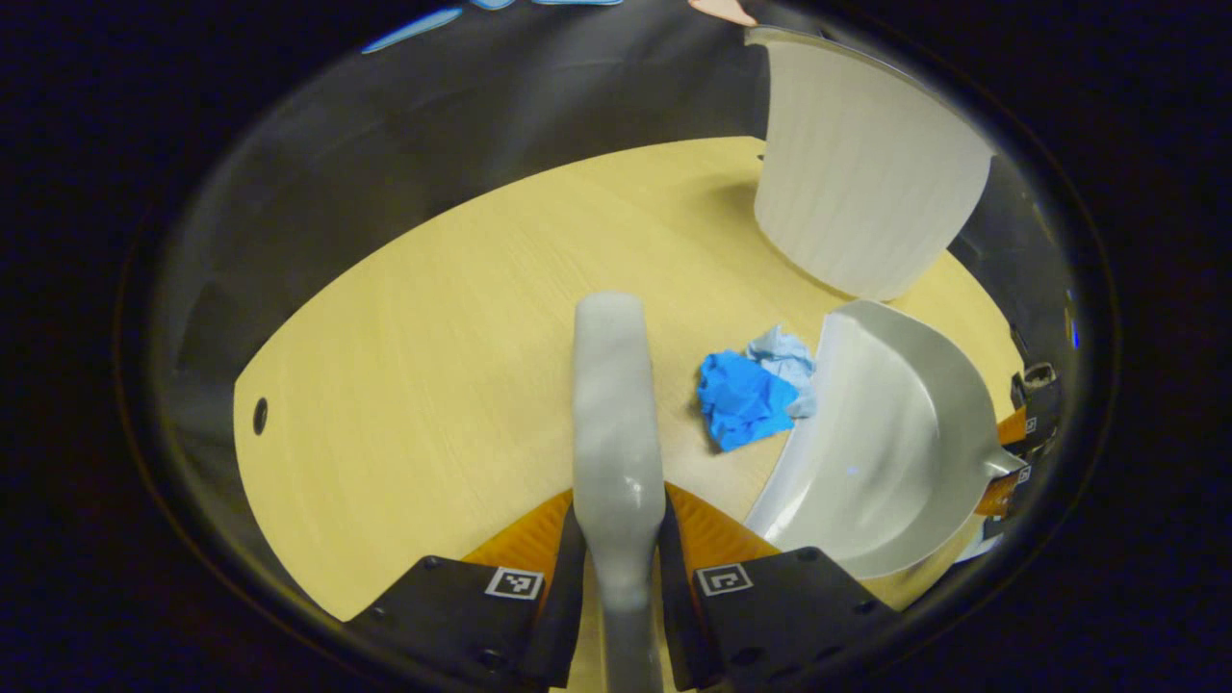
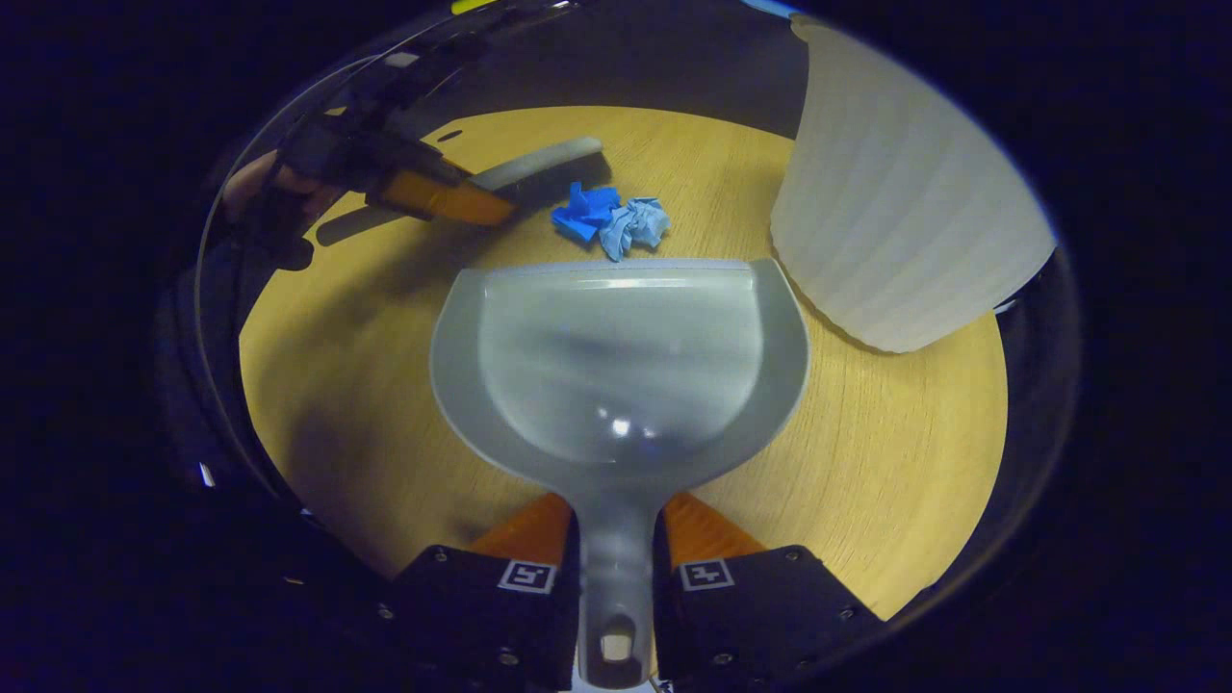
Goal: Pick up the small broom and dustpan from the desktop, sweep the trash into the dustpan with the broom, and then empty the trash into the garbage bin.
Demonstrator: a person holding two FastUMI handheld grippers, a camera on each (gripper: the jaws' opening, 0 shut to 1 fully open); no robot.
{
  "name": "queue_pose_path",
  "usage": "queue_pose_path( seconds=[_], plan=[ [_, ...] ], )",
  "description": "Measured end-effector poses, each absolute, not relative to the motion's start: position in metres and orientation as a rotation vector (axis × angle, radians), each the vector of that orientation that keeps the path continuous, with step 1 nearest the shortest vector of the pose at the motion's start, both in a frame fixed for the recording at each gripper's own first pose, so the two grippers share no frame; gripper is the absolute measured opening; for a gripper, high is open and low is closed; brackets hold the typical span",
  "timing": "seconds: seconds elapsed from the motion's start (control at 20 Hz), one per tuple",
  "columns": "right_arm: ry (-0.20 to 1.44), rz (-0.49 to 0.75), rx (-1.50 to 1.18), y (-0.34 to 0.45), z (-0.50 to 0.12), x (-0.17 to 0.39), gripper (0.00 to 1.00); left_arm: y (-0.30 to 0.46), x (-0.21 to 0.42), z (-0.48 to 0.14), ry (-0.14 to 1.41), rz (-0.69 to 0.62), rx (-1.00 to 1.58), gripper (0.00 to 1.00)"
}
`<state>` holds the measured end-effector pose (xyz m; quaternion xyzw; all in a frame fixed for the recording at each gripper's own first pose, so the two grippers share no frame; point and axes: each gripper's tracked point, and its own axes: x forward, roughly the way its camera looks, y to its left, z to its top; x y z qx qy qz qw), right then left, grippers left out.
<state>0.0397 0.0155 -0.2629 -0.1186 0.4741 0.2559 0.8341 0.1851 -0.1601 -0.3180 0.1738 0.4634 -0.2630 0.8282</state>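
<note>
While the left claw grips the broom lengthwise, the right claw clamps the dustpan handle, mouth toward blue trash (apparently touching its lip).

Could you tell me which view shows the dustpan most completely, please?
The right gripper view: the whole dustpan shows from lip to handle, centred and facing the crumpled blue trash. The left gripper view shows it side-on near the edge.

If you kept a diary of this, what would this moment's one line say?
left claw: grips broom | right claw: grips dustpan | trash: at dustpan lip, unswept | bin: upright
</note>
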Motion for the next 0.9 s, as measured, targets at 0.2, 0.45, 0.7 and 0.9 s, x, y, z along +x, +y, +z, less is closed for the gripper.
queue_pose_path(
  seconds=[0.2, 0.45, 0.7, 0.9],
  plan=[
    [1.012, 0.544, -0.249, 0.015, -0.263, 0.039, 0.32, -0.186, 0.181, -0.314, 0.982, -0.635, 0.391, 0.43],
    [1.005, 0.54, -0.253, 0.018, -0.26, 0.04, 0.32, -0.203, 0.166, -0.309, 1.004, -0.735, 0.368, 0.46],
    [0.984, 0.55, -0.25, 0.019, -0.256, 0.042, 0.32, -0.214, 0.158, -0.288, 0.987, -0.844, 0.358, 0.41],
    [0.959, 0.563, -0.248, 0.019, -0.252, 0.046, 0.32, -0.208, 0.152, -0.267, 0.996, -0.914, 0.339, 0.46]
  ],
)
